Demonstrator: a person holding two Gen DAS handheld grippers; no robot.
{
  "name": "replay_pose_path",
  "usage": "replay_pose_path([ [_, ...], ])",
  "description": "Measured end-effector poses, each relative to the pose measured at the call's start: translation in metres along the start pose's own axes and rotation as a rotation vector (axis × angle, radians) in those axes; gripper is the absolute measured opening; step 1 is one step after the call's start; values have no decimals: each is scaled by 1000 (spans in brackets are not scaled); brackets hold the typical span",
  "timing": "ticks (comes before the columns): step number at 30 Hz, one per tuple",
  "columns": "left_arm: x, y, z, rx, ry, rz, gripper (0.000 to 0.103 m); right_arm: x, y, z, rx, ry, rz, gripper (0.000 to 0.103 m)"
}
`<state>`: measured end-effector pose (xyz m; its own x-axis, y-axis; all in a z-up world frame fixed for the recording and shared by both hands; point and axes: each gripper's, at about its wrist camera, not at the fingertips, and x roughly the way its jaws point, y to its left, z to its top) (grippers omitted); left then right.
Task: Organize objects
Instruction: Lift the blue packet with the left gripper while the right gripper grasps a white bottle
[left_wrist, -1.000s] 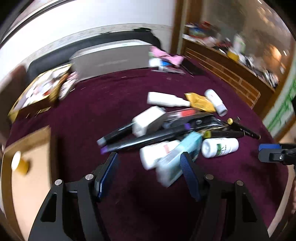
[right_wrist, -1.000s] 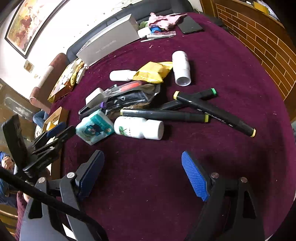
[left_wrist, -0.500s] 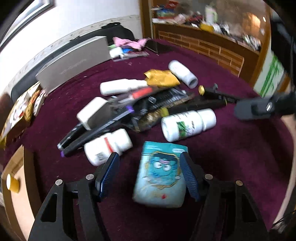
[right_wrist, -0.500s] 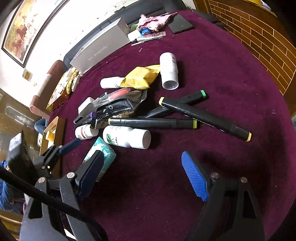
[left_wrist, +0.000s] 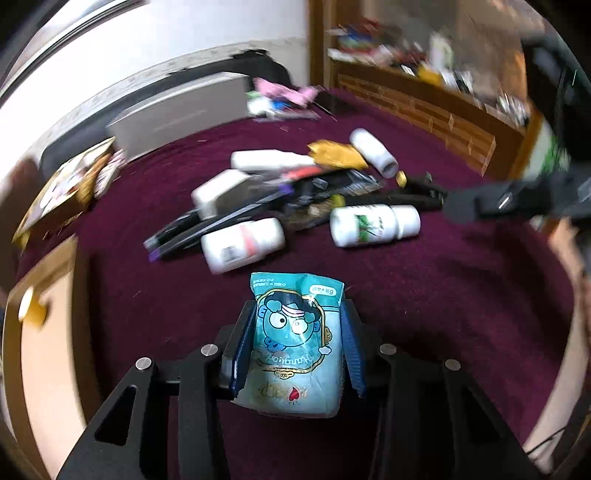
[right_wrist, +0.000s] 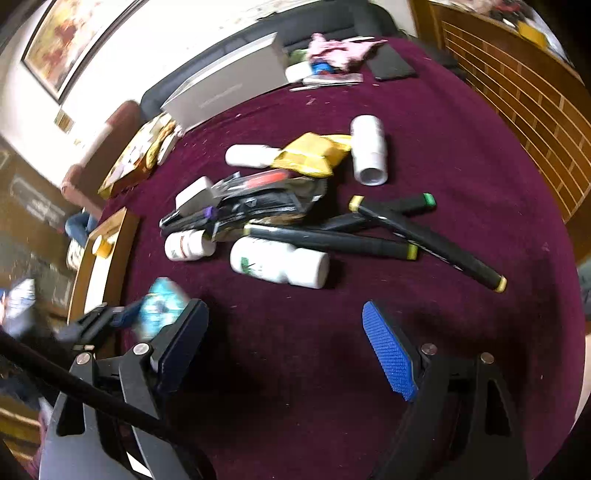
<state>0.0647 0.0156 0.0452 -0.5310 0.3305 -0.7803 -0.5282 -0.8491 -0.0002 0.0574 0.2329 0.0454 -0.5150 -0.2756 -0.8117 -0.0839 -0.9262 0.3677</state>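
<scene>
Maroon tablecloth (right_wrist: 461, 122), left tongs (left_wrist: 297, 350) clamping teal packet (left_wrist: 295, 347) — right tongs (right_wrist: 284, 343) spread wide

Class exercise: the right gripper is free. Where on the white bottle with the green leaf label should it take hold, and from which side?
Grip the white bottle across its wide labelled body, coming from above with the right gripper open. It lies on its side on the cloth, so a finger fits on either long side. A black marker lies close behind, so keep to the body's middle.

Both wrist views look forward and down along each gripper's 2 fingers, close above the maroon worktop (left_wrist: 461, 302). Both share the central pile of bottles and markers (right_wrist: 295, 221); each view shows the opposite gripper at its edge.
</scene>
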Motion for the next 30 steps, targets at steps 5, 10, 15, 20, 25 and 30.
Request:
replay_pose_path([
  [5,-46,43,-23,-167,-48,-24,38,20,43,5,-262,-40,-107,86],
  [10,-65,60,-39,-209,-67,46,38,47,74,9,-503,-44,-246,80],
  [15,-73,72,-46,-240,-75,61,38,62,71,13,-519,28,-241,59],
  [20,-72,77,-50,-270,-78,51,38,72,66,16,-516,70,-233,58],
  [25,-75,77,-55,-273,-77,51,38,87,62,22,-495,122,-206,57],
  [30,-80,80,-60,-286,-86,62,38,96,70,11,-490,183,-202,32],
])
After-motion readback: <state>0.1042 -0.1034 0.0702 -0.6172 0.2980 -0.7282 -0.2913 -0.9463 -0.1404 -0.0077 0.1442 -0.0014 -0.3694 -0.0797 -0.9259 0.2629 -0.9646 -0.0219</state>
